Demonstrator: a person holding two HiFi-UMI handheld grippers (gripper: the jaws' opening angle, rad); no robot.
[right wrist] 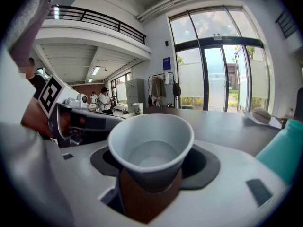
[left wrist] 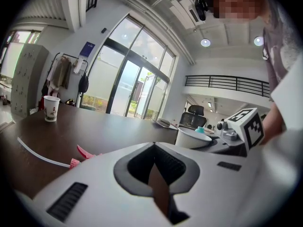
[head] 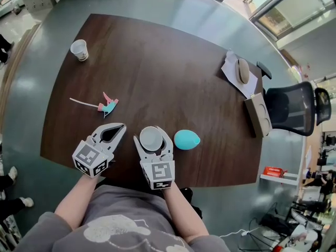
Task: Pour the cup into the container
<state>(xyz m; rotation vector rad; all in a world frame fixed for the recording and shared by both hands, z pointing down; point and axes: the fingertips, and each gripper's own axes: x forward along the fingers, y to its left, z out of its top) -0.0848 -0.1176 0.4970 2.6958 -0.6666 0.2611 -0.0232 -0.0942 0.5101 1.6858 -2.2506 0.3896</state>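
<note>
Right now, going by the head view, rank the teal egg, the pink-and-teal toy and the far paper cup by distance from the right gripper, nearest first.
1. The teal egg: right beside the right gripper, on its right.
2. The pink-and-teal toy: farther up the table, to the left.
3. The far paper cup: near the table's far left corner.

Matt white paper cup (right wrist: 150, 145), smooth dark wood-grain table (head: 157, 72), matt white plastic right gripper (head: 153, 133).
</note>
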